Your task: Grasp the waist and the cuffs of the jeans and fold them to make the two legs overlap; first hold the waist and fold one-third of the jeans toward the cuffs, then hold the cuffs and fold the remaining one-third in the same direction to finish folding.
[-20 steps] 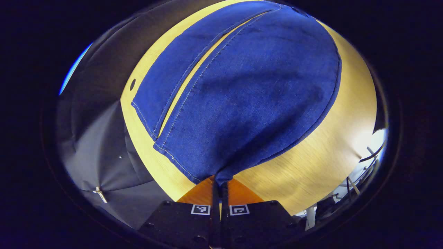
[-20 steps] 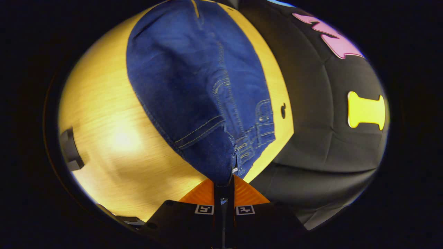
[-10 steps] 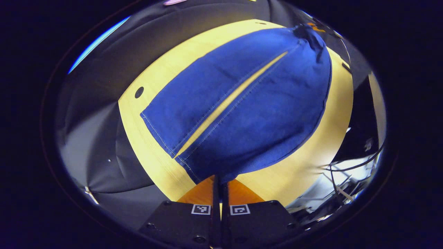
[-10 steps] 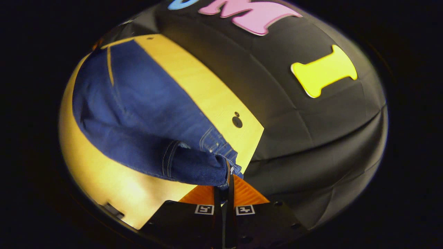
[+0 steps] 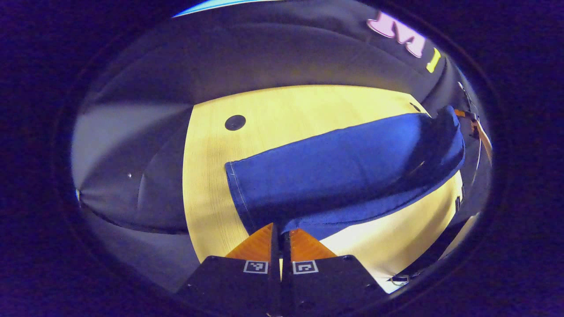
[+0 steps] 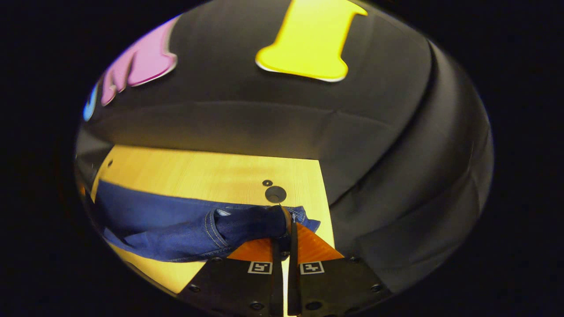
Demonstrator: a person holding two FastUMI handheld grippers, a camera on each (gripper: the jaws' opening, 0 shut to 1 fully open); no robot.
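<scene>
Jeans (image 5: 335, 176) lifted off table (image 5: 282, 110), both tongs (image 5: 280, 229) (image 6: 284, 226) clamping denim, cuffs partly hidden.

left gripper (image 5: 280, 231): showing two wedge-shaped ribbed fingers tapering to a point, mounted on a black angular body.
left markings: wearing two small square black-and-white tags side by side, with dark screws along the body's edges.
right gripper (image 6: 284, 242): showing matching ribbed wedges, black body, paired square tags and screws.
</scene>
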